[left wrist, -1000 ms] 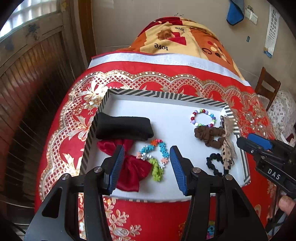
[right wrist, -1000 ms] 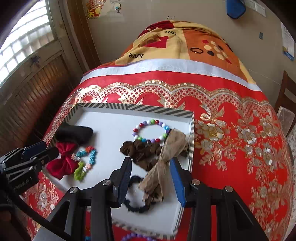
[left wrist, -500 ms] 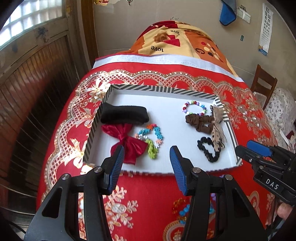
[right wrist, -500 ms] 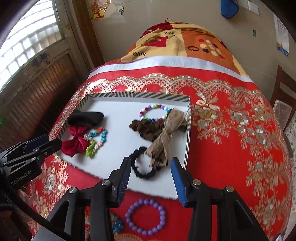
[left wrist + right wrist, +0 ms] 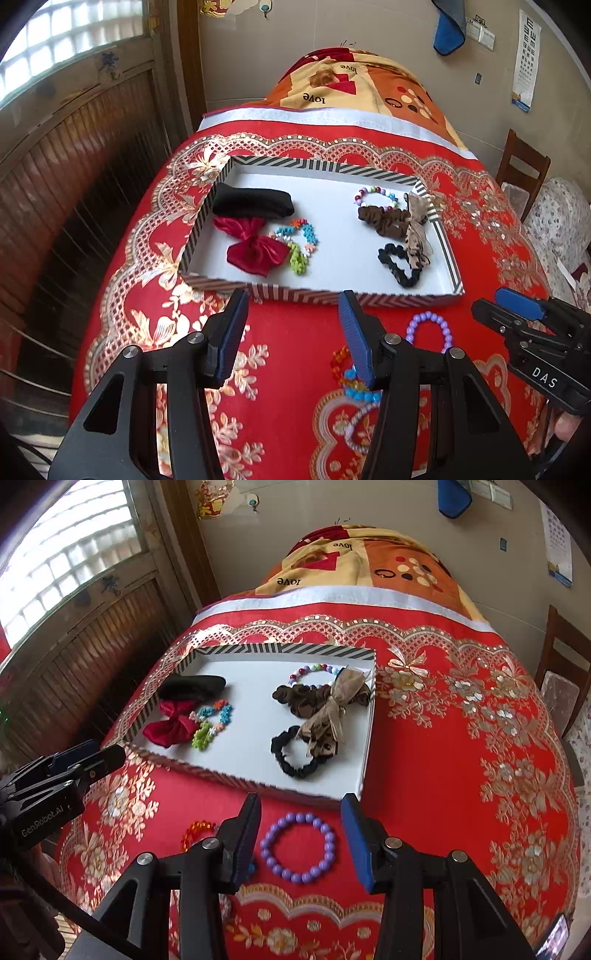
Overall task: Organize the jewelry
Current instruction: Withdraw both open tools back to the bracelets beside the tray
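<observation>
Lying flat on the red bedspread (image 5: 461,746), just in front of the striped tray (image 5: 280,649): a purple bead bracelet (image 5: 298,847), framed between the two blue pads of the right gripper (image 5: 301,842) in its own wrist view. Spread apart, those jaws, pinching nothing, with cloth showing on either side of the ring of beads. Same bracelet visible in the left wrist view (image 5: 428,326), near the tray's front wall and to the right of the left gripper (image 5: 293,338). Likewise spread, the left gripper's jaws, empty, above bare bedspread in front of the tray (image 5: 314,295). Partly hidden behind its right finger: a multicoloured bead bracelet (image 5: 349,373) with orange and blue beads, also on the cloth outside the tray; seen from the right wrist as an orange cluster (image 5: 195,832) left of the right gripper's left finger.

Inside the tray, on its white floor: at the left a black band (image 5: 255,203), with a red bow (image 5: 255,247) just in front of it and a flower-bead bracelet (image 5: 299,240) touching the bow's right edge. At the right a small colourful bead bracelet (image 5: 376,195) by the far corner, a brown scrunchie (image 5: 384,221) with a tan ribbon bow (image 5: 415,236) trailing forward over a black scrunchie (image 5: 400,266).

Beyond the tray, an orange blanket (image 5: 354,85) heaped at the far end of the bed; a wooden chair (image 5: 521,162) off to the right
</observation>
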A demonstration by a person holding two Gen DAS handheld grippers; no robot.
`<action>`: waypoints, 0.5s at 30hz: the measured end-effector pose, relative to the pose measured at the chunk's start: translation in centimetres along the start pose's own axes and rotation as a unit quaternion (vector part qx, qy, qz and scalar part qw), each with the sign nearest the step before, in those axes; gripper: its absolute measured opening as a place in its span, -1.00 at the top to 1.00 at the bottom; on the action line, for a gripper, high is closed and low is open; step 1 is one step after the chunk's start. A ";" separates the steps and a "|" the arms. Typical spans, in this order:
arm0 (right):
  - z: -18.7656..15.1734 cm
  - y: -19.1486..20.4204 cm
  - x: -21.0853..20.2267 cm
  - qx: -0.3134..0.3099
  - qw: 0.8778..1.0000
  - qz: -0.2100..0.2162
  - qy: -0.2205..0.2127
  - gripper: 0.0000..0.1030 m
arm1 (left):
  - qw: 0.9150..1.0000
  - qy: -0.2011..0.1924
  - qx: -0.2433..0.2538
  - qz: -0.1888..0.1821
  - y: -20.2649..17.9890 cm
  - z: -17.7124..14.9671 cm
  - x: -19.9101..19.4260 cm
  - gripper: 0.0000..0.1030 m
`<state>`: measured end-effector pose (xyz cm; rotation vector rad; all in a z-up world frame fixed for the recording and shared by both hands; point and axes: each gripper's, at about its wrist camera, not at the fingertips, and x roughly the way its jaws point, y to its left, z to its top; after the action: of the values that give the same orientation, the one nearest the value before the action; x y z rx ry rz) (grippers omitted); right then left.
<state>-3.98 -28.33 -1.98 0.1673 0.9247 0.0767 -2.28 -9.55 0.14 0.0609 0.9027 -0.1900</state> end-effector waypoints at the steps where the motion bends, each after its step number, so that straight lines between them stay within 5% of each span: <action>1: -0.2 0.0 -0.2 0.000 1.000 0.001 0.000 0.16 | 1.000 -0.001 -0.001 0.001 -0.1 -0.3 -0.3 0.02; 15: -3.3 -0.4 -2.1 -0.008 1.000 0.009 0.005 0.11 | 1.000 0.003 -0.001 0.010 -1.3 -3.4 -2.2 0.02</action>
<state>-7.92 -28.70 -2.34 0.1609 0.9328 0.1026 -6.51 -10.09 -0.17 0.0689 0.9083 -0.1712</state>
